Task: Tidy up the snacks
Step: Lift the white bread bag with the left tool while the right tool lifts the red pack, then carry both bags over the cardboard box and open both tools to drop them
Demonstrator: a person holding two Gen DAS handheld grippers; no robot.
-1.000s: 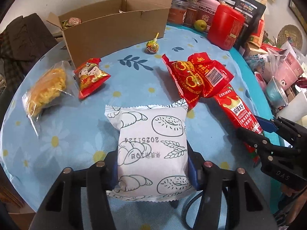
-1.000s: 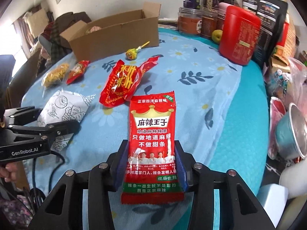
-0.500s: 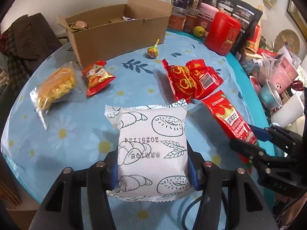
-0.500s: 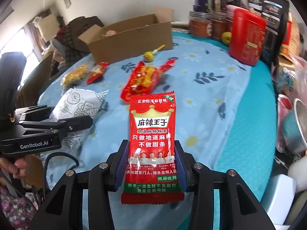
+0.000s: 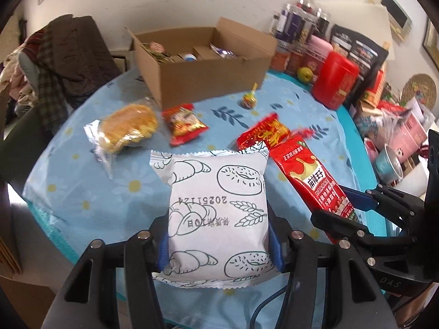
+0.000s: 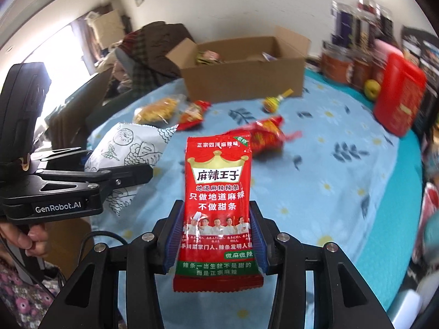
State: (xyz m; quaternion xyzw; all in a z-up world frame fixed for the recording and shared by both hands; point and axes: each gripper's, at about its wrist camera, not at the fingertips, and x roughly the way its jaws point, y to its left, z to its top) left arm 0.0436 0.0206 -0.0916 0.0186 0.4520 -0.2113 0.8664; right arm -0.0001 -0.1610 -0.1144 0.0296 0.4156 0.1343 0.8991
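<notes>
Nearest, the left hand-held gripper (image 5: pixel 218 244) clamps a white bread packet (image 5: pixel 218 219) above the table's (image 5: pixel 82 192) near edge, and the right hand-held gripper (image 6: pixel 215 235) grips a red spicy-strip packet (image 6: pixel 218 205) (both lifted clear). Farther back lie loose snacks; an open cardboard box (image 5: pixel 208 76) sits at the far edge.

your round table (image 5: pixel 82 186), blue daisy cloth. cardboard box (image 5: pixel 208 79) at the far edge. lollipop (image 5: pixel 249 99) just right of the box; small red packet (image 5: pixel 183 123) and clear bag of yellow snacks (image 5: pixel 129 128) in front; red wrappers (image 5: pixel 263 134) nearer you.
</notes>
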